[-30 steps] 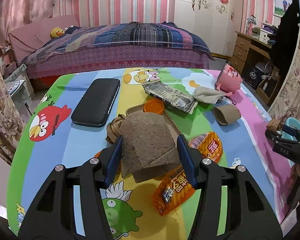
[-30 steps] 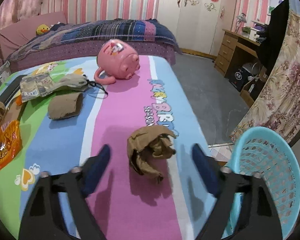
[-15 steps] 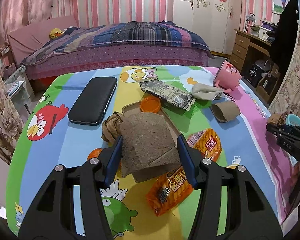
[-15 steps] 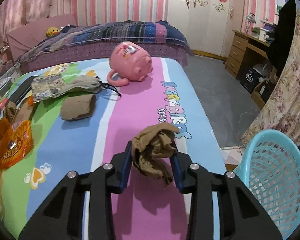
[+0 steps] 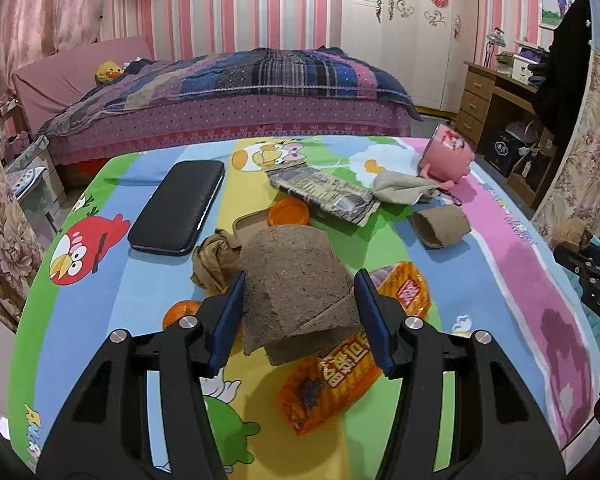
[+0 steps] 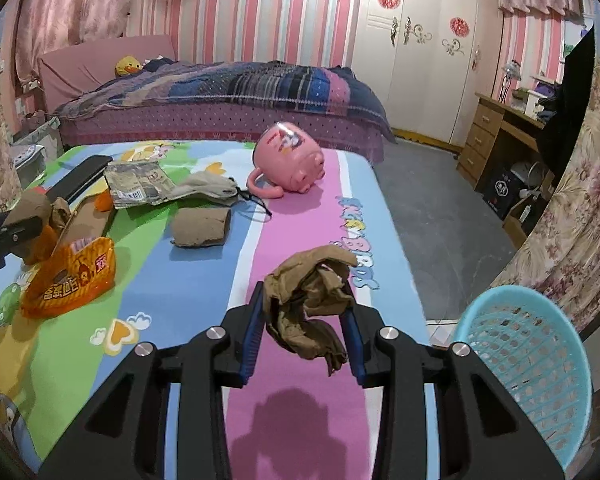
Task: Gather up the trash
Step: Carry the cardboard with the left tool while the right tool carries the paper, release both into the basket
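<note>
On the cartoon-printed surface [image 5: 100, 320], seen from the left wrist, the clutter spreads out from the left gripper [image 5: 300, 312]. At about 11 o'clock lies a flat black padded case [image 5: 178, 212]; just beside the gripper's left finger sits a crumpled brown paper ball [image 5: 216, 260]. At 12 o'clock an orange round lid [image 5: 289, 213] rests on a tan tray [image 5: 248, 226], with a flattened grey printed packet [image 5: 324, 196] and a limp grey-beige cloth pouch [image 5: 400, 188] beyond it. A brown cardboard tube [image 5: 440, 226] lies on its side at 2 o'clock, and a pink pig-shaped mug [image 5: 448, 154] lies tipped over farther off. An orange crinkly snack wrapper [image 5: 340, 360] lies under and to the right of the gripper, and a small orange fruit [image 5: 182, 314] peeks out at 9 o'clock.

The left jaws stand partly open and are closed against the sides of a coarse brown fibre-paper cup [image 5: 296, 280], which fills the gap between them.

In the right wrist view, the right gripper [image 6: 304, 320] hangs above the pink stripe of the surface. Its jaws have just been closing and now pinch a wad of crumpled brown paper [image 6: 308, 300], which is lifted clear with its shadow on the pink stripe below. A light blue plastic mesh basket [image 6: 528, 360] stands off the surface's edge at 3 o'clock, well apart from the wad.
</note>
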{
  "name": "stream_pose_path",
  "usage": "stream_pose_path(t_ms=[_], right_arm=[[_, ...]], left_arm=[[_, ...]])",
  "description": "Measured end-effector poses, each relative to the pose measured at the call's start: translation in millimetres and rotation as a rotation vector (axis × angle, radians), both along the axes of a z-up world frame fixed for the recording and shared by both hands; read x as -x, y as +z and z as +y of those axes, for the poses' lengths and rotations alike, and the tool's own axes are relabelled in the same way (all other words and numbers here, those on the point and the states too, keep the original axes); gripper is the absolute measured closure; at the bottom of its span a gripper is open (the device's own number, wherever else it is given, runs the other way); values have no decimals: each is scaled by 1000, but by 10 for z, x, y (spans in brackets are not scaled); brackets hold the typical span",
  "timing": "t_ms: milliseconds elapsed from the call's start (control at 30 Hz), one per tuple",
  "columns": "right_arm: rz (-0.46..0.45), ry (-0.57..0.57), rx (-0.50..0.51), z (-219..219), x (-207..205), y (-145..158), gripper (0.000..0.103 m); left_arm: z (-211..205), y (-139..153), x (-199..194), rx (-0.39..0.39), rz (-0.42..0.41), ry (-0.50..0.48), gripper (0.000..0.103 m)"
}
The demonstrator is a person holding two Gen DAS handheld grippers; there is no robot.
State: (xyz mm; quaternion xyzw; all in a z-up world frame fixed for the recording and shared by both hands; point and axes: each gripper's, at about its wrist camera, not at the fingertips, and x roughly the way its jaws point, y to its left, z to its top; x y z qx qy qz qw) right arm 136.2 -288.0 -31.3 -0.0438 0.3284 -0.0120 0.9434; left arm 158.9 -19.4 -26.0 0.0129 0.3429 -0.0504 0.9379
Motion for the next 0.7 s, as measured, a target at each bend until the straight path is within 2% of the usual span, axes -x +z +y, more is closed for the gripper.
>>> stream_pose_path(t_ms=[200, 300, 400, 700], right_arm=[[-69, -42, -51, -271, 263, 257, 67], [-84, -50, -36, -390, 372, 334, 67], [-83, -66, -4, -558, 462, 361, 67], [-98, -195, -17, -1277, 790, 403, 67]], left_arm=[[-145, 68, 104, -6, -44, -33, 49], [-236, 73, 139, -14, -51, -48, 49], [-361, 95, 193, -11, -60, -73, 49], [-967, 308, 417, 20, -107, -176, 49]])
